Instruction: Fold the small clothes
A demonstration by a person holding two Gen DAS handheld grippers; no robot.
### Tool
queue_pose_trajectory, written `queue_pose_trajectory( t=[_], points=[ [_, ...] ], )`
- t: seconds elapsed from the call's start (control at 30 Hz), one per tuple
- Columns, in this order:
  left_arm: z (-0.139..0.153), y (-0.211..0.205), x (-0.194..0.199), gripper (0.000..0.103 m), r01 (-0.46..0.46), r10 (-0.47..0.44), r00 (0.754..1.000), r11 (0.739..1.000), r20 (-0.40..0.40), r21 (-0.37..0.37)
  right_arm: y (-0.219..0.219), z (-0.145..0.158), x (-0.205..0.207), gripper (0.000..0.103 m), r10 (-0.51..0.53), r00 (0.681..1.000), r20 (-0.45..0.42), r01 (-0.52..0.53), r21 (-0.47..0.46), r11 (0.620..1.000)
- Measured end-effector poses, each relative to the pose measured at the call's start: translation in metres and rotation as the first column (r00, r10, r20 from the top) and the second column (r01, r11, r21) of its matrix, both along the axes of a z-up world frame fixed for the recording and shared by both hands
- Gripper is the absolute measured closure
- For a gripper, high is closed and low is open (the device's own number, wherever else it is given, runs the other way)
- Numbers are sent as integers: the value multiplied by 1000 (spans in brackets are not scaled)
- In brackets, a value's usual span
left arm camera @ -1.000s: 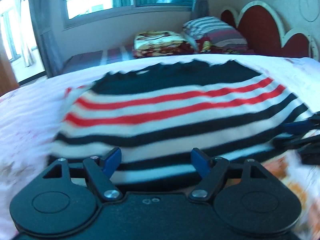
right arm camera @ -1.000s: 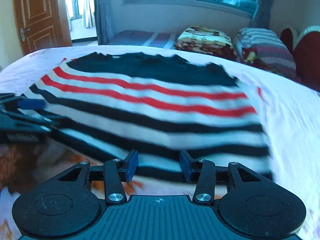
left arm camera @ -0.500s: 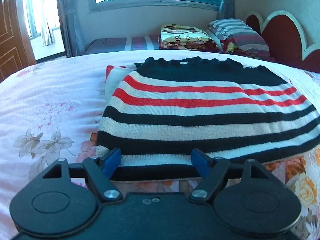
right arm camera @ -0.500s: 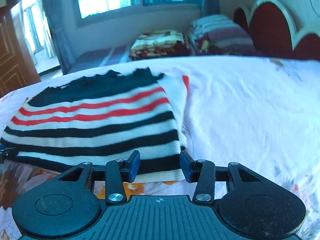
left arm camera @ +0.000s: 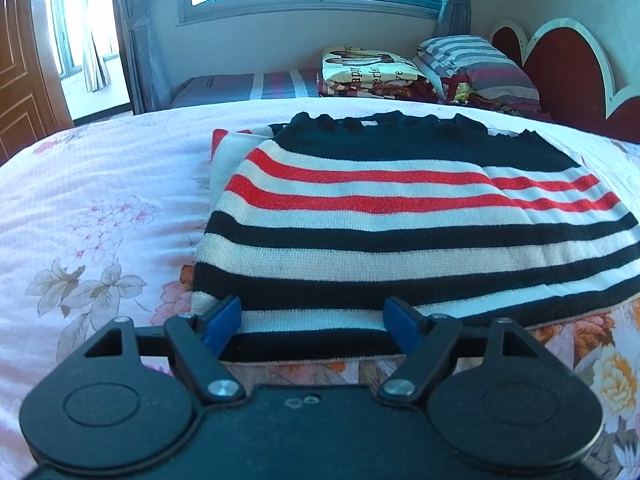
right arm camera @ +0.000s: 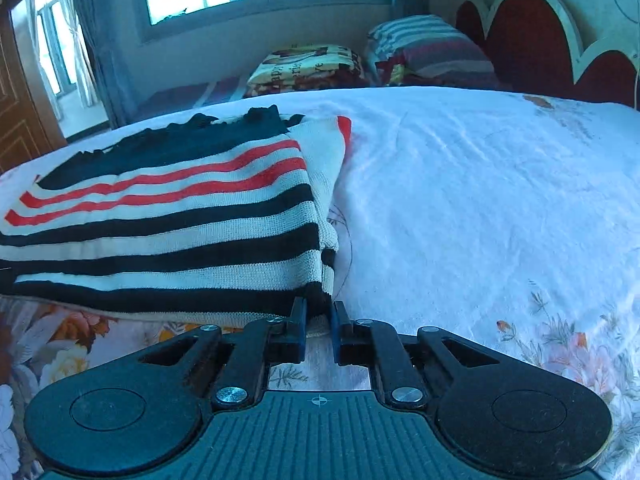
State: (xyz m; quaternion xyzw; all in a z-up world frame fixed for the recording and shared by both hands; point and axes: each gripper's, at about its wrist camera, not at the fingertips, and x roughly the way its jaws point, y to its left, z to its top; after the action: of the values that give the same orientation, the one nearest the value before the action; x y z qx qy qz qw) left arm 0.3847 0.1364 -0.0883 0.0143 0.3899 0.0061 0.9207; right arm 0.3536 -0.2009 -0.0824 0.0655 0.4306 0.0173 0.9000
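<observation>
A knitted sweater (left arm camera: 360,240) with black, white and red stripes lies folded flat on the bed. My left gripper (left arm camera: 312,316) is open at the sweater's near left corner, with the bottom hem lying between its blue pads and neither pad pressing on it. In the right wrist view the sweater (right arm camera: 160,220) fills the left half. My right gripper (right arm camera: 318,318) is at its near right corner, and its jaws are closing with the hem corner pinched between them.
The bed cover (left arm camera: 80,220) is pale with flower prints. A folded printed blanket (left arm camera: 368,70) and a striped pillow (left arm camera: 476,64) lie beyond the bed, beside a red headboard (left arm camera: 568,72). A wooden door (left arm camera: 20,80) stands at far left.
The right gripper slid right along the near hem to the sweater's right corner and narrowed its jaws onto it. The left view swung to the left corner, then held still, still open.
</observation>
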Motion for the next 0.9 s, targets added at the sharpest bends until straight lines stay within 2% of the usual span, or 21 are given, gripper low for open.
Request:
queue_pose_trajectory(
  t=[0.07, 0.13, 0.2, 0.23, 0.27, 0.33, 0.43, 0.5, 0.6, 0.67, 0.73, 0.8, 0.9],
  points=[
    [3, 1, 0, 24, -2, 1, 1000, 1000, -13, -5, -5, 5, 4, 88, -48, 999, -2, 48, 44, 998],
    [12, 4, -7, 25, -7, 7, 1000, 1000, -6, 5, -8, 16, -1, 74, -83, 996, 36, 81, 43, 996],
    [19, 14, -22, 25, -37, 37, 999, 999, 19, 5, -7, 26, -8, 67, -71, 995, 70, 70, 26, 997],
    [21, 22, -30, 25, -65, 65, 998, 998, 20, -9, -7, 30, -12, 67, -63, 995, 83, 61, 33, 998],
    [22, 31, -38, 25, -99, 100, 995, 994, 16, -42, -6, 34, -17, 67, -57, 994, 97, 53, 46, 998],
    [20, 50, -51, 28, -169, 172, 985, 973, 4, -160, -3, 37, -20, 67, -38, 994, 104, 31, 70, 997],
    [16, 66, -65, 29, -190, 219, 975, 907, 36, -375, 8, 36, -19, 67, -26, 995, 96, 17, 99, 995],
    [9, 68, -65, 29, -201, 244, 969, 855, 29, -479, 17, 34, -16, 67, -16, 996, 92, 4, 124, 992],
    [-7, 70, -53, 30, -264, 311, 950, 766, -21, -586, 29, 35, -10, 67, -6, 995, 97, -11, 182, 983],
    [-13, 73, -47, 31, -276, 352, 936, 715, -10, -642, 34, 36, -4, 68, -1, 996, 92, -21, 236, 972],
    [-19, 75, -38, 31, -285, 382, 924, 667, -13, -688, 41, 38, 5, 87, 19, 995, 99, -44, 261, 964],
    [-25, 76, -29, 30, -285, 402, 916, 638, -6, -715, 50, 39, 17, 87, 38, 994, 106, -66, 272, 960],
    [-29, 77, -11, 30, -285, 424, 906, 621, 6, -730, 64, 38, 38, 94, 78, 990, 120, -111, 291, 950]
  ],
)
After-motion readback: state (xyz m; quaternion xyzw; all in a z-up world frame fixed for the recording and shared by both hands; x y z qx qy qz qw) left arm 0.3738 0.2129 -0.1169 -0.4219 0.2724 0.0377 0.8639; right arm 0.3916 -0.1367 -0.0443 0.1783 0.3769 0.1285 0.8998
